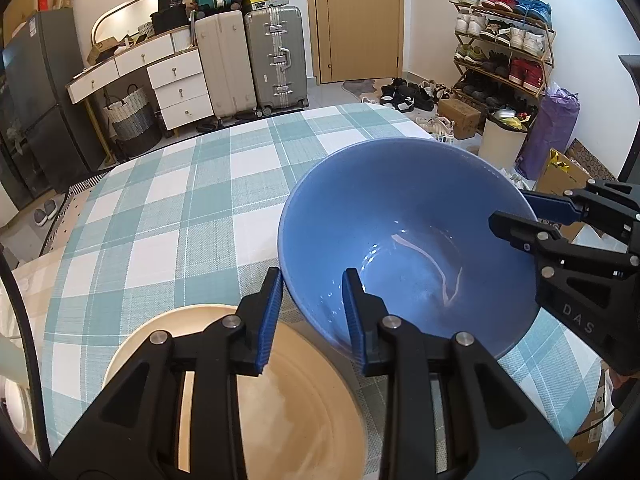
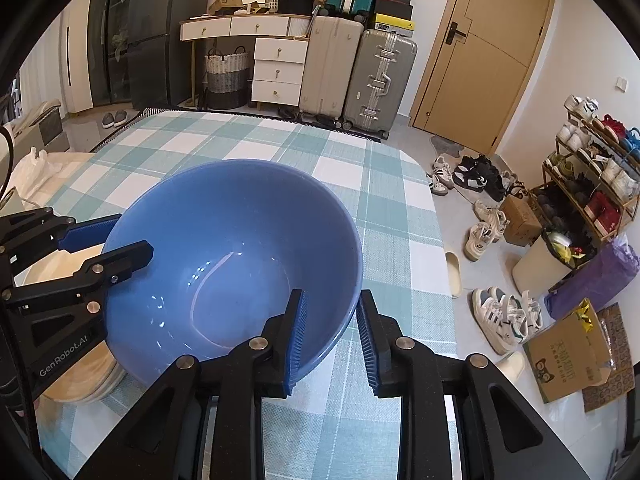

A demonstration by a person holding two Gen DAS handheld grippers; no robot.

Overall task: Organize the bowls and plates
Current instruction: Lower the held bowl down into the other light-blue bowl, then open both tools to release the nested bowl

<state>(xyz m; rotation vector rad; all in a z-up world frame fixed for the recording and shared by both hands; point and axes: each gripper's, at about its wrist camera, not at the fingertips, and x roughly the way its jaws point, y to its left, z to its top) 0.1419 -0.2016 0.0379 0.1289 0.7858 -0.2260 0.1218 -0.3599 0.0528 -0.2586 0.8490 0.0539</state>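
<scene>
A large blue bowl [image 1: 404,236] [image 2: 240,248] hangs tilted just above the checked tablecloth [image 1: 180,200] [image 2: 392,240], held from two sides. My left gripper [image 1: 312,272] [image 2: 132,234] is shut on its near-left rim, one finger inside and one outside. On the opposite rim my right gripper [image 2: 331,293] [image 1: 514,210] grips the same way. Beige plates [image 1: 300,420] [image 2: 76,380] lie stacked under the left gripper, partly hidden by the bowl and the fingers. The bowl has nothing in it.
The table's right edge [image 2: 440,240] drops to a floor strewn with shoes [image 2: 504,320] and cardboard boxes [image 2: 568,352]. A shoe rack [image 1: 508,48], suitcases [image 1: 276,60], white drawers [image 1: 180,88] and a door [image 1: 360,20] stand beyond the table.
</scene>
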